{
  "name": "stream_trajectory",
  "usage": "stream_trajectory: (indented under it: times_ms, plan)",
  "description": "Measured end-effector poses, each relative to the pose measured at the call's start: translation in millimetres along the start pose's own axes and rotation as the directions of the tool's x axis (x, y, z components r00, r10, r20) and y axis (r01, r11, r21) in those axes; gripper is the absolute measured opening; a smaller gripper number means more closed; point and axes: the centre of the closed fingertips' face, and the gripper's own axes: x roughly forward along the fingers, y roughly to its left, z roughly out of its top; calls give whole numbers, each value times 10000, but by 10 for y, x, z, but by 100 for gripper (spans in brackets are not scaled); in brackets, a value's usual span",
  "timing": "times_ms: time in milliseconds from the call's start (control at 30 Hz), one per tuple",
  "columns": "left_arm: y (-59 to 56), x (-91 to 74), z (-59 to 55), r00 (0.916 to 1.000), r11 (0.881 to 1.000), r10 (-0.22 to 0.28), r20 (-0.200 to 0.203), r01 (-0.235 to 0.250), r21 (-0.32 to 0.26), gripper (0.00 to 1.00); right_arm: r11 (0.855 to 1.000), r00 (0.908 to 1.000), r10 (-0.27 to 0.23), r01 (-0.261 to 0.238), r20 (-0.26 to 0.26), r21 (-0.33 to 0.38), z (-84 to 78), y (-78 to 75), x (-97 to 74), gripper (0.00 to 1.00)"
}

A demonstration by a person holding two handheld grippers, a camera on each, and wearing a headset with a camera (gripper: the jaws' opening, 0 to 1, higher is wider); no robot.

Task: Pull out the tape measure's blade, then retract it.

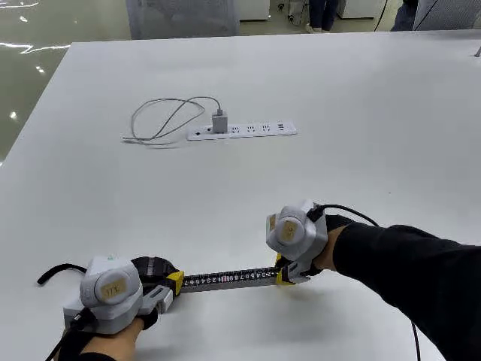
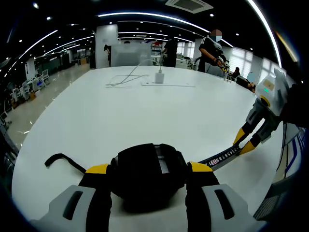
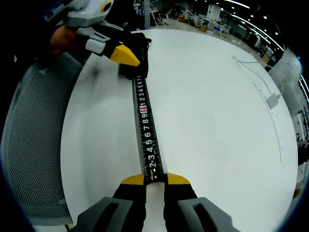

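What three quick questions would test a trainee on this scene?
1. True or false: the blade is fully retracted.
2. Fill in: the right gripper pinches the blade's ____.
3. What holds the case? A) left gripper B) right gripper C) nothing
Key: 1 false, it is pulled out; 2 end; 3 A.
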Motion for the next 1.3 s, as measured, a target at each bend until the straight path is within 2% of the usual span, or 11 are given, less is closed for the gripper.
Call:
stream_trajectory:
  times_ms: [200,467,767,1000,1300]
  plan:
    - [3,-5,0,9999,9999,-111,10,111,-42,57,10000,9998,65,-65,190,-15,9,6,3,10]
    - [1,-15,1,9996,9997,-219,150,220,-96,56,9995,9989,52,-66,475,301,45,12,10,10]
    - [3,-10,2,9996,9997,-226,168,228,-117,57,9998,9983,121,-129,563,146,75,14,30,10]
    - [3,-10,6,9996,9996,-243,160,246,-151,57,9990,9965,225,-192,811,-411,103,17,39,10]
    - [6,-11,9,9995,9995,-247,181,250,-192,57,9997,9965,174,-159,812,-196,158,19,59,10]
